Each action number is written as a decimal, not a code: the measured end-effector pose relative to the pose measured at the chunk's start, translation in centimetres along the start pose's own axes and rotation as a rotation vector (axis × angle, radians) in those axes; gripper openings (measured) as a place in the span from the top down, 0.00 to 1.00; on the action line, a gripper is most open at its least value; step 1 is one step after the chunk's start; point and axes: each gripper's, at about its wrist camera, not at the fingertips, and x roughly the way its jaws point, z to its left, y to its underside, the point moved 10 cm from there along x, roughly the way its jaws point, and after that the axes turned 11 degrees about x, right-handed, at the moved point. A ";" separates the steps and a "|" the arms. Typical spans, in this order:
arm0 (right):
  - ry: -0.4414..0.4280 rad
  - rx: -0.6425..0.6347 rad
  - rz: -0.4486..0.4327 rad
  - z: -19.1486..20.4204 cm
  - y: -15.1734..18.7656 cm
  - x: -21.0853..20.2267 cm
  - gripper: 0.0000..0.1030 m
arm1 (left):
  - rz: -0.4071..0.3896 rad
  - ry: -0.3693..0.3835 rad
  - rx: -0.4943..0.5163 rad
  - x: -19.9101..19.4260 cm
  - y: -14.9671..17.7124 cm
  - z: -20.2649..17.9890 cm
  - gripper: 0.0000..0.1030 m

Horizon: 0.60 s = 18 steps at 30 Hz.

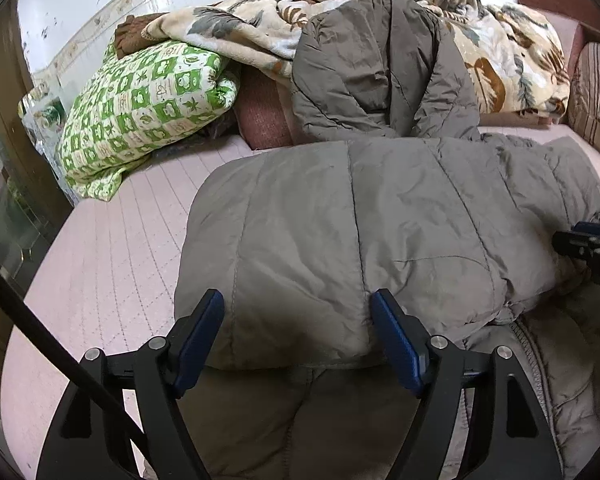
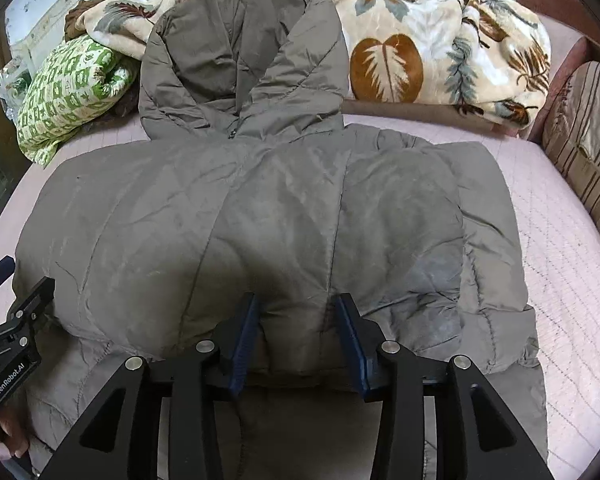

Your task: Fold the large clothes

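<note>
One coat (image 2: 260,216), two grippers (image 1: 298,320) (image 2: 296,324)

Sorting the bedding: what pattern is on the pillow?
Green-and-white checks with small leaf motifs on the pillow; clearest in the left wrist view.

Coat (image 2: 260,220): lower part cut off by bottom frame edge in both views, behind the gripper bodies. Right hand-held gripper (image 1: 592,244): only a tip shows at right edge of left wrist view. Floral blanket (image 2: 420,40): top cropped. Upper-left corner clutter unreadable.
</note>
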 end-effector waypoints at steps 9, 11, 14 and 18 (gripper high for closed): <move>-0.027 0.023 -0.083 0.4 -0.9 -4.4 0.47 | -0.062 0.050 -0.123 -2.5 -1.6 2.3 0.27; -0.022 0.029 -0.089 0.3 -0.4 -5.1 0.47 | -0.030 0.075 -0.121 -2.1 -1.1 2.1 0.27; -0.014 0.081 -0.063 -0.3 1.7 -5.5 0.47 | -0.017 0.084 -0.134 -2.3 -0.8 2.4 0.27; -0.053 0.138 0.014 0.0 2.9 -6.3 0.47 | -0.074 0.087 -0.174 -4.2 -1.7 3.9 0.27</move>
